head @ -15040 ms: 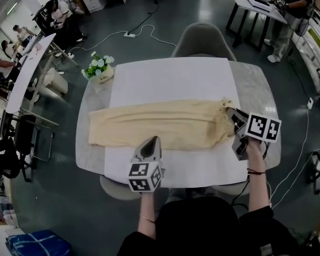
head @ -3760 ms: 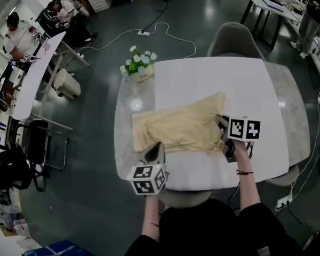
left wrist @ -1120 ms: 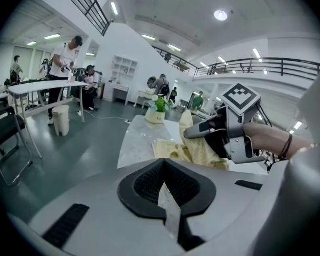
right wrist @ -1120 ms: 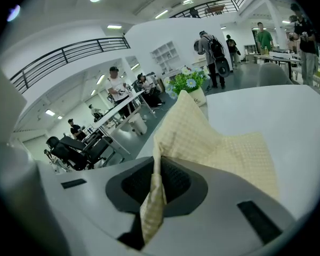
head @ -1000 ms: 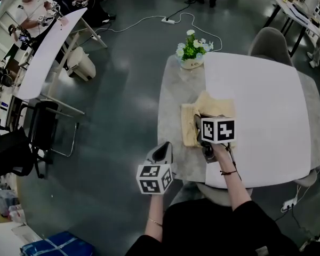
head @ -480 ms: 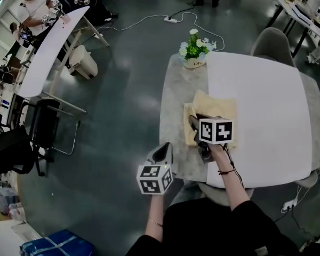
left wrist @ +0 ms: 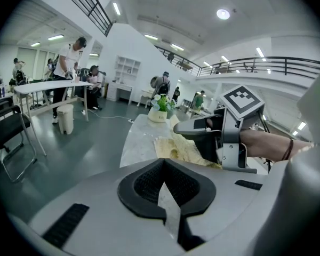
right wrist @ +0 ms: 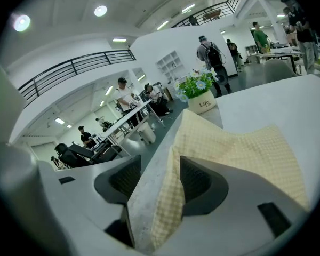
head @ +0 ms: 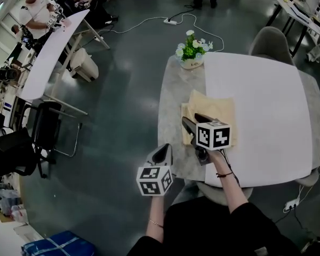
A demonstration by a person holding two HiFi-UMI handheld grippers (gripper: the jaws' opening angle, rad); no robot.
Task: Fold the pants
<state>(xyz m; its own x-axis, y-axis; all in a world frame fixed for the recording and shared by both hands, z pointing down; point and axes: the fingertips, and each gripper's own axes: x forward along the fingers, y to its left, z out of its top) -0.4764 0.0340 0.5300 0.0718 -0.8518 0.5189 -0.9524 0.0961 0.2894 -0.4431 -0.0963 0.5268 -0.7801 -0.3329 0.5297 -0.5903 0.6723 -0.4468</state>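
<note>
The pale yellow pants [head: 212,106] lie folded into a small packet on the table's left part, half on the grey top [head: 170,116] and half on the white mat [head: 261,95]. My right gripper [head: 195,121] hovers low at the packet's near left corner. Its jaws have just been opening and now stand open. In the right gripper view a raised fold of the pants [right wrist: 229,148] lies loosely between the right gripper's [right wrist: 160,183] pads, not pinched. My left gripper [head: 161,153] hangs off the table's left side above the floor, shut and empty [left wrist: 162,181].
A flower pot [head: 192,49] stands at the table's far left corner, beyond the pants. A grey chair [head: 270,40] is tucked in at the far side. Desks, chairs and people fill the room to the left, with a cable on the floor [head: 165,20].
The right gripper's jaws have spread apart and let go of the pants, which now lie flat as a packet. The gripper has drawn back slightly toward me. The left gripper has stayed put.
</note>
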